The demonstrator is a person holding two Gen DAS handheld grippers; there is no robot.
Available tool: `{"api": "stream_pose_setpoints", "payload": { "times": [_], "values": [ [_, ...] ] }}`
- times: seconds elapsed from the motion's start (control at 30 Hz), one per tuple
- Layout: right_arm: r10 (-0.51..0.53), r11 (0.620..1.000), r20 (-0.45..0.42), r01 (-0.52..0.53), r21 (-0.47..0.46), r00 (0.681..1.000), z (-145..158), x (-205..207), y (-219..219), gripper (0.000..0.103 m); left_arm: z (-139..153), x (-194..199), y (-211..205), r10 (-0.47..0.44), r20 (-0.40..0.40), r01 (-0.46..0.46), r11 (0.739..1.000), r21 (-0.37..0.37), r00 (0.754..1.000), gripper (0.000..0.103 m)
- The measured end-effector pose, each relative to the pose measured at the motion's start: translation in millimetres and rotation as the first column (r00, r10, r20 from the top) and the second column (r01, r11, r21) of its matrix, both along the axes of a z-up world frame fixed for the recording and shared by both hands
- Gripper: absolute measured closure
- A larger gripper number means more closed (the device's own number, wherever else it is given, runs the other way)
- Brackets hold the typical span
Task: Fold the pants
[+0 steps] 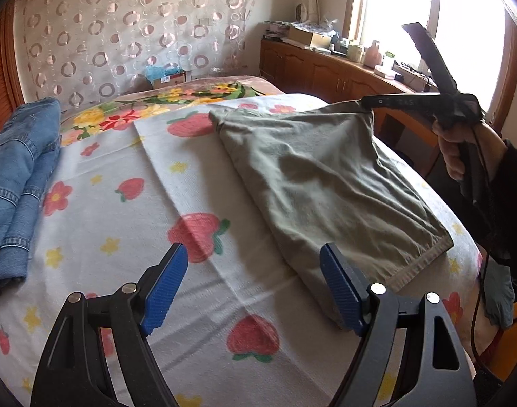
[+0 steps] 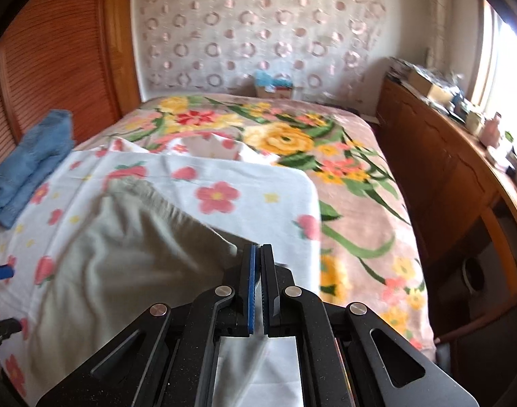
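Olive-green pants (image 1: 326, 186) lie folded on a white strawberry-print sheet (image 1: 122, 224) on the bed. My left gripper (image 1: 255, 285) is open and empty, low over the sheet beside the pants' near hem. My right gripper (image 2: 257, 288) is shut on the far corner of the pants (image 2: 129, 254) and lifts that edge off the bed. In the left wrist view the right gripper (image 1: 377, 101) shows at the upper right, held by a hand, with the cloth hanging from it.
Folded blue jeans (image 1: 17, 176) lie at the left edge of the bed, also in the right wrist view (image 2: 31, 162). A floral blanket (image 2: 292, 135) covers the far bed. A wooden cabinet (image 2: 444, 176) with clutter runs along the right under a bright window.
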State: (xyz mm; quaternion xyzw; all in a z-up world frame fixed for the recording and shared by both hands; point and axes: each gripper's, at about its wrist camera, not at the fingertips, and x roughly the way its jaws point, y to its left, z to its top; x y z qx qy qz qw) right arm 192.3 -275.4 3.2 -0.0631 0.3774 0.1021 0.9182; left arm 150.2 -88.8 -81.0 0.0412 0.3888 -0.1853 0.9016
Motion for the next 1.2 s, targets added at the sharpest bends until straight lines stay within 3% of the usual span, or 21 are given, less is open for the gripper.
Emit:
{"api": "stream_pose_setpoints", "payload": {
  "times": [0.2,0.43,0.57,0.7,0.8,1.1,1.13,1.2],
  "values": [
    [-0.044,0.999,0.010,0.044,-0.021,0.999,5,12,12,0.101,-2,0,-5,-0.010,-0.010,0.010,1.000,0.006,1.000,0.022],
    [-0.006,0.999,0.007,0.005,0.046,1.000,4,-11,19,0.100,-9,-1,-15,-0.025,-0.022,0.025,1.000,0.015,0.999,0.022],
    [0.030,0.998,-0.010,-0.030,0.062,0.999,-5,-28,20,0.093,-14,-1,-17,-0.028,-0.034,0.029,0.999,0.015,0.999,0.022],
    [0.029,0.998,-0.042,-0.027,0.061,0.999,-15,-30,20,0.079,-20,1,-17,-0.023,-0.048,0.024,1.000,0.019,0.999,0.022],
    [0.006,0.994,-0.064,0.001,0.112,0.998,-15,-17,4,0.078,-24,3,-17,-0.020,-0.064,0.022,1.000,0.020,0.998,0.022],
    [-0.058,0.977,-0.130,0.083,0.196,0.990,-24,35,-16,0.078,-25,2,-18,-0.018,-0.062,0.019,0.999,0.027,0.998,0.022],
    [-0.053,0.978,-0.130,0.078,0.196,0.990,-24,39,-17,0.090,-25,2,-17,-0.017,-0.062,0.018,1.000,0.026,0.998,0.022],
    [-0.038,0.980,-0.108,0.059,0.191,0.993,-19,38,-17,0.097,-25,1,-18,-0.016,-0.061,0.018,1.000,0.025,0.998,0.022]
  ]
}}
